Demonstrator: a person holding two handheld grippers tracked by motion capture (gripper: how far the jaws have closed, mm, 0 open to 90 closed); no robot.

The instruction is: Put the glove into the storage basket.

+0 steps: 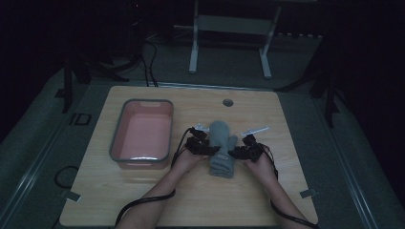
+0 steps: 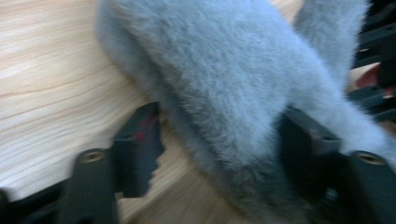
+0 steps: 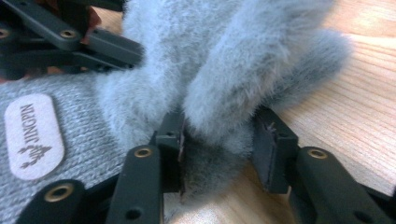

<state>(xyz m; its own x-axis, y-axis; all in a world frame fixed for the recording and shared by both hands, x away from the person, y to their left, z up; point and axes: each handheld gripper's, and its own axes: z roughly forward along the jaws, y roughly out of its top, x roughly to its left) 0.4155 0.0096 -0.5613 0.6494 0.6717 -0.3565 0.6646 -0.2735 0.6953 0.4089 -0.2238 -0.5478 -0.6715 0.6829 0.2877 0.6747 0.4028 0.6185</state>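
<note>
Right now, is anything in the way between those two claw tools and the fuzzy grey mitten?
Nothing visible. The left gripper already straddles the grey mitten at its left edge, and the right gripper straddles its thumb. The wooden table beside it looks bare.

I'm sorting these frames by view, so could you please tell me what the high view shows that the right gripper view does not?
High view alone: a pink tub left of the mitten, and the whole wooden table. Right gripper view alone: a JINGPIN label on the knit cuff, and the right gripper astride the furry thumb. Both: the grey mitten on the table.
</note>
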